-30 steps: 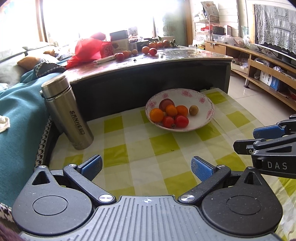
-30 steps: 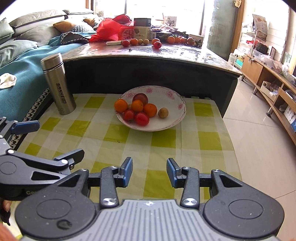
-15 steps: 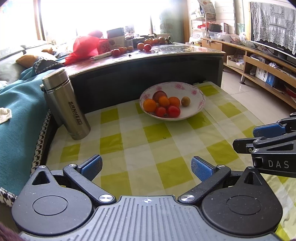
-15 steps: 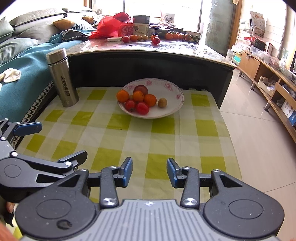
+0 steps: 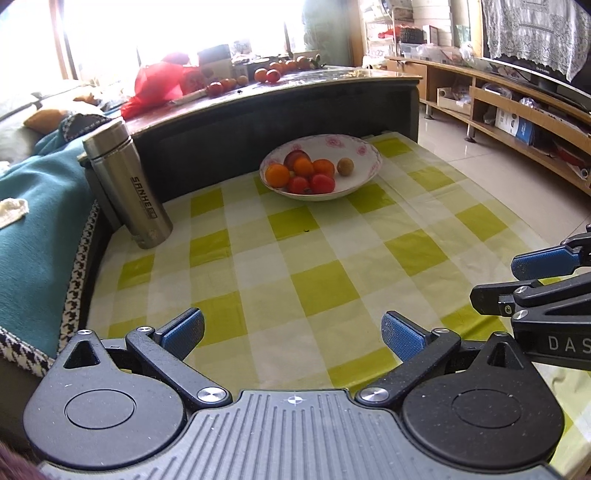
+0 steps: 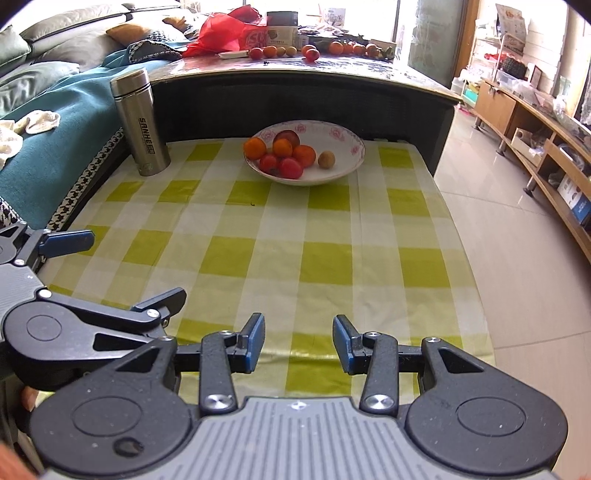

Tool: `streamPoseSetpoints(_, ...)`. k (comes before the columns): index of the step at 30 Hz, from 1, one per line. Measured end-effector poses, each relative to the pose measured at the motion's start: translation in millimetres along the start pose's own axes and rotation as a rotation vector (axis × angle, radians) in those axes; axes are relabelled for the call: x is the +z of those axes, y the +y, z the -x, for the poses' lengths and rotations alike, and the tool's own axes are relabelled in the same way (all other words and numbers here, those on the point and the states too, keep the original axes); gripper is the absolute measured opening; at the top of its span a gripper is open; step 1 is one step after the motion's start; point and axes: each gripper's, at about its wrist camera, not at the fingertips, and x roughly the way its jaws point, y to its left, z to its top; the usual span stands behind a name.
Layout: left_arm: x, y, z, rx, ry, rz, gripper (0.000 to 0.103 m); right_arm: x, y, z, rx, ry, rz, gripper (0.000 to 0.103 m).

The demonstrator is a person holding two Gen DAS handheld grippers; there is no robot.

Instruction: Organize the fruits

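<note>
Both claws, left (image 5: 291,332) and right (image 6: 298,341), apart, empty, level above checked cloth (image 6: 325,236).

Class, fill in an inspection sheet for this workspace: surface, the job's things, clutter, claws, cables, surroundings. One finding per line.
Surface: green and white checked cloth on a low table, mostly bare.
Job's things: flowered bowl at the far end holding oranges, red tomatoes, a darker red fruit and a small tan fruit; more loose fruit on the higher dark table behind.
Clutter: steel flask upright on the cloth, left of the bowl; red bag on the dark table.
Claws: left claw open, empty; right claw open, empty.
Cables: nothing seen.
Surroundings: teal-covered sofa left, wooden shelving right, tiled floor.
</note>
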Motion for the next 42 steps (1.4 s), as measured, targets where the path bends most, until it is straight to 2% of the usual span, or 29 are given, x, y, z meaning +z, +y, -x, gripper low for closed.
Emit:
streamPoseSetpoints(12, -5, -2, 15, 0.009, -0.020, 0.025, 0.103, -15, 4, 11, 0.012, 0.021, -0.009, 0.045)
streamPoseSetpoints(42, -10, -3, 19, 0.018, -0.019, 0.022, 0.103, -19, 5, 11, 0.015, 0.029, -0.005, 0.045)
